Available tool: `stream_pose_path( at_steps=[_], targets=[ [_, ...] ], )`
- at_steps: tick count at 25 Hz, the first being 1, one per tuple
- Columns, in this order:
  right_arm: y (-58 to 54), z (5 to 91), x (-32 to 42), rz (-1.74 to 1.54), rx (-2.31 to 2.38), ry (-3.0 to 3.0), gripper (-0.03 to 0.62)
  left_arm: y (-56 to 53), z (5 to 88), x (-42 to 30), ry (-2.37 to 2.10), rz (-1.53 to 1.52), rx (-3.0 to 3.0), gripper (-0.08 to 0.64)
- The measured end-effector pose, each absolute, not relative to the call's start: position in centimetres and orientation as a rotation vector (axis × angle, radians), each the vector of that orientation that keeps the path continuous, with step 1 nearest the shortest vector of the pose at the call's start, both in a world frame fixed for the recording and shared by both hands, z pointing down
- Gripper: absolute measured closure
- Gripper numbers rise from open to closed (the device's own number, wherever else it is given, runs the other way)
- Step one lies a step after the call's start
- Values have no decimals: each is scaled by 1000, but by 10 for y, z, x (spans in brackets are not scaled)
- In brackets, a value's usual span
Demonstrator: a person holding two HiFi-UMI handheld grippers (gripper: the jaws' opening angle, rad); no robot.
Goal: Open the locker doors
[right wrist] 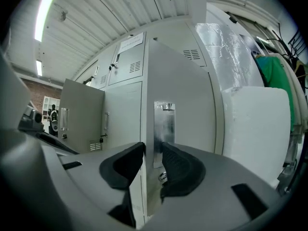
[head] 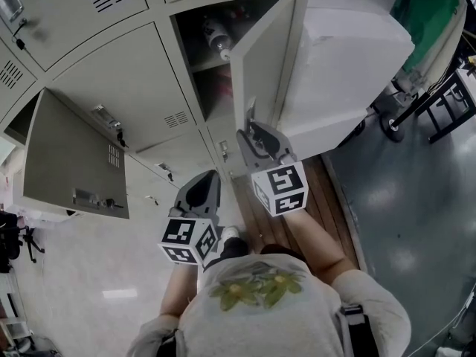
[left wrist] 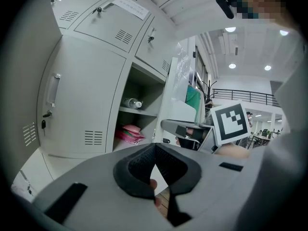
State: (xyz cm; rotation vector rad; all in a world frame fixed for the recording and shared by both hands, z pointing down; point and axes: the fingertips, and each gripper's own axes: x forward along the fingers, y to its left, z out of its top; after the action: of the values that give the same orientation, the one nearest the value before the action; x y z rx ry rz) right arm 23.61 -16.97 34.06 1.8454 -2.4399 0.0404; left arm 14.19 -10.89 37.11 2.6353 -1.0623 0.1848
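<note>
Grey lockers fill the head view. The right-hand locker door stands swung out, showing a bottle on its shelf. My right gripper is at that door's free edge, level, beside the metal handle plate. In the right gripper view its jaws straddle the door edge, one pad on each side, so the right gripper is shut on it. My left gripper hangs lower and to the left, touching nothing; its pads meet at the tips, so the left gripper is shut and holds nothing.
Another locker door stands open at the far left; the middle door is shut. A big white foam block leans just right of the open door. A wooden platform, a green cloth and a black stand are at the right.
</note>
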Motion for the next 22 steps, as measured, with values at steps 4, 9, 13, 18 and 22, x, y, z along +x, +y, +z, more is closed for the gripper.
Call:
stream_pose_path(
  at_steps=[4,9,13,18,22],
  targets=[
    [-159,340,245,35,1867,-2427,460,-102,373,150,-1046,191,2639,531],
    [-148,341,255,25,1882,-2409,468,-94,374,161,-1021,200,2652,531],
    [-141,340,260,25,1891,-2396,479,-91,369,167,-1011,196,2667,531],
    [-133,341,268,28,1917,-2380,491,-89,364,174,-995,186,2692,531],
    [-125,342,277,30,1940,-2362,500,-87,361,183,-971,181,2711,531]
  ],
)
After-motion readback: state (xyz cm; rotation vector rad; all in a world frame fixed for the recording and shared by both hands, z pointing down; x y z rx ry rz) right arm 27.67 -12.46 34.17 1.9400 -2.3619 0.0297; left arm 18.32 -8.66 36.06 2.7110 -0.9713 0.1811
